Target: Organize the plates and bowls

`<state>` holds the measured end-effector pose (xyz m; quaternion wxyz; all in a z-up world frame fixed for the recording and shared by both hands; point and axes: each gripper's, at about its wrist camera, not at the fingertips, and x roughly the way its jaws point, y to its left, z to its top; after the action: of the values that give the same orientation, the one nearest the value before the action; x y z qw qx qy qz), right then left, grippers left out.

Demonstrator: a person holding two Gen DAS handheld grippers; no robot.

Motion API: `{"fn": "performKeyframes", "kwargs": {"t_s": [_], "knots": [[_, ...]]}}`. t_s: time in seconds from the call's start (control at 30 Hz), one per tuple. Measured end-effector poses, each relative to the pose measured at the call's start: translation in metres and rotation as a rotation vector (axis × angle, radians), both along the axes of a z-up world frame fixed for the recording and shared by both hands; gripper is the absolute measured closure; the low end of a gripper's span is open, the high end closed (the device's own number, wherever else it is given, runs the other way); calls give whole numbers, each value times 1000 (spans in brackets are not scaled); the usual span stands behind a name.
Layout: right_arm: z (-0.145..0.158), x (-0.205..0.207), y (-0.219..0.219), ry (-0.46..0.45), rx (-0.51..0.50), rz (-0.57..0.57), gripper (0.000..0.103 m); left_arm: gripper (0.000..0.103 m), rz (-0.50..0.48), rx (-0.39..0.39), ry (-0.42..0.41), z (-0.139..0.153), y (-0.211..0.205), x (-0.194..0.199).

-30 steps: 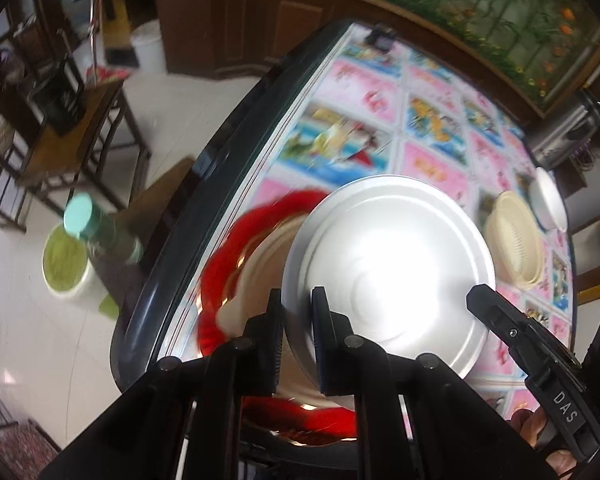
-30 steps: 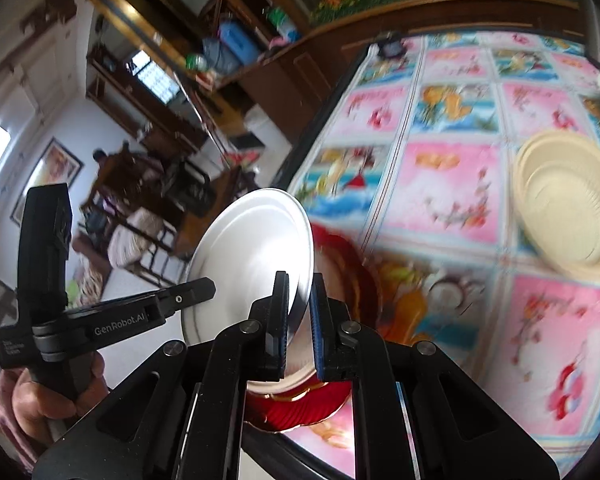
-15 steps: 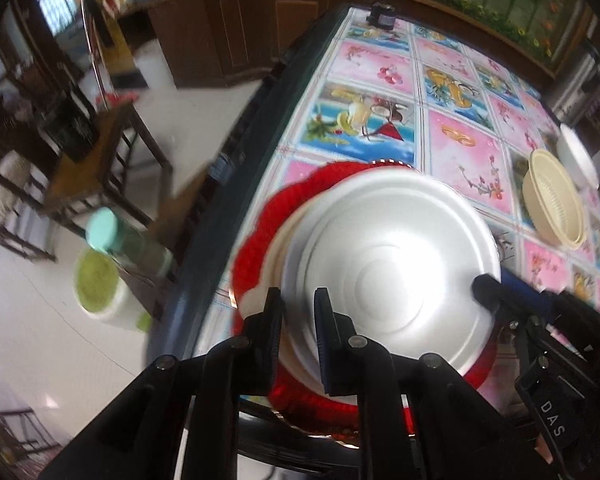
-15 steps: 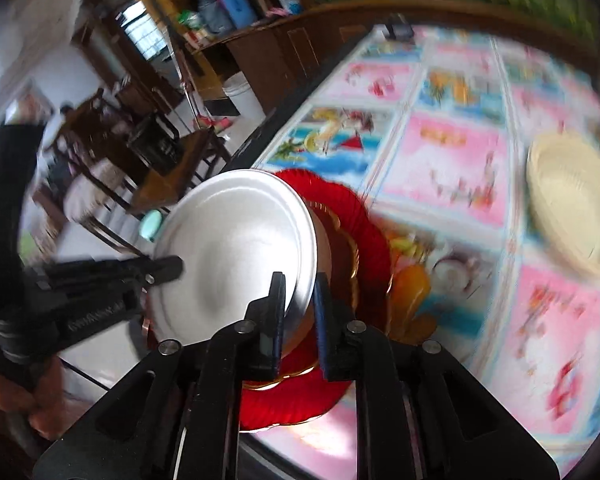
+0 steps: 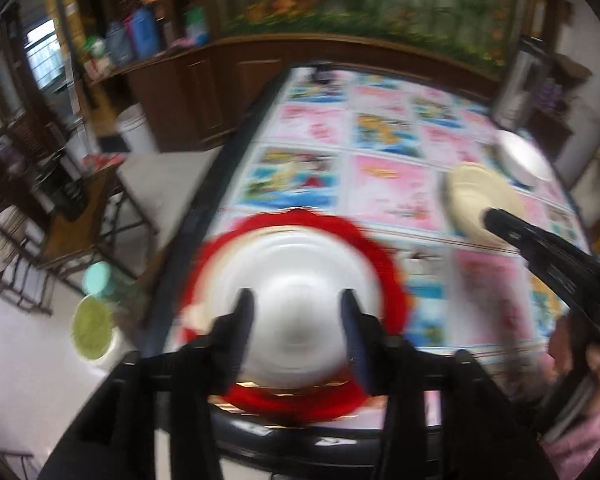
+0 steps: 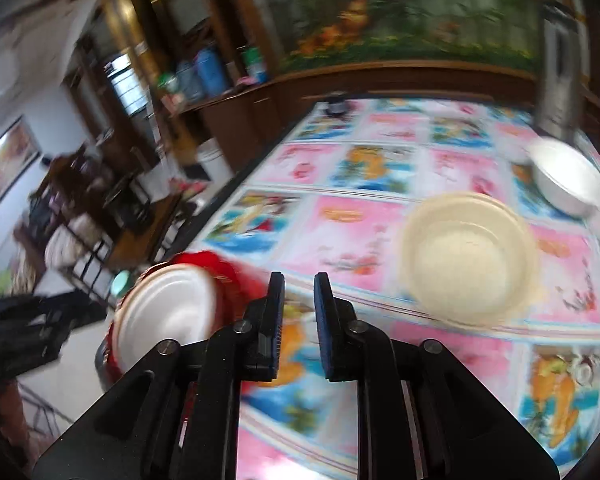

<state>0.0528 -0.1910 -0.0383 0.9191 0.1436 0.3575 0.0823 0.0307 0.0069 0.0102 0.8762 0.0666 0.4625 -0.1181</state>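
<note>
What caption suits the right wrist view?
Open right tool above patterned table, silver plate stacked left, cream bowl right.

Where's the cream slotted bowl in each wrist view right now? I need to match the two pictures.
Left wrist: the cream slotted bowl sits right of centre in the upper half, partly behind the tip of the right gripper.
Right wrist: it sits right of centre, in the middle of the picture, in full view, beyond the jaws.
Shared landmark: the white bowl, just beyond the cream one on the patterned tablecloth in both views.
</note>
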Motion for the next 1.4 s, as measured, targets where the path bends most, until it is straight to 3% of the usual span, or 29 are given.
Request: {"fn": "performKeyframes", "kwargs": {"t_s": [0.1,0.2,0.33,0.53,0.9,1.1,1.4], "knots": [[-6,-6,-34,12,25,-68,87,51,-98,-37,16,-5,-41,-6],[-14,-16,-64,19,50,-122,87,51,-128,-62,39,-13,-70,-5],[-27,-33,-112,27,81,-209,87,51,-102,-118,83,-29,-91,-1],[-48,-42,-165,66,168,-283,87,47,-58,-123,136,-51,-119,11],[-66,-28,-198,88,245,-278,87,46,-16,-97,173,-64,-145,40],[-57,-9,-196,71,271,-247,87,44,23,-87,156,-61,-151,65],[-63,16,-189,75,300,-232,87,44,93,-206,223,-66,-147,96]]}}
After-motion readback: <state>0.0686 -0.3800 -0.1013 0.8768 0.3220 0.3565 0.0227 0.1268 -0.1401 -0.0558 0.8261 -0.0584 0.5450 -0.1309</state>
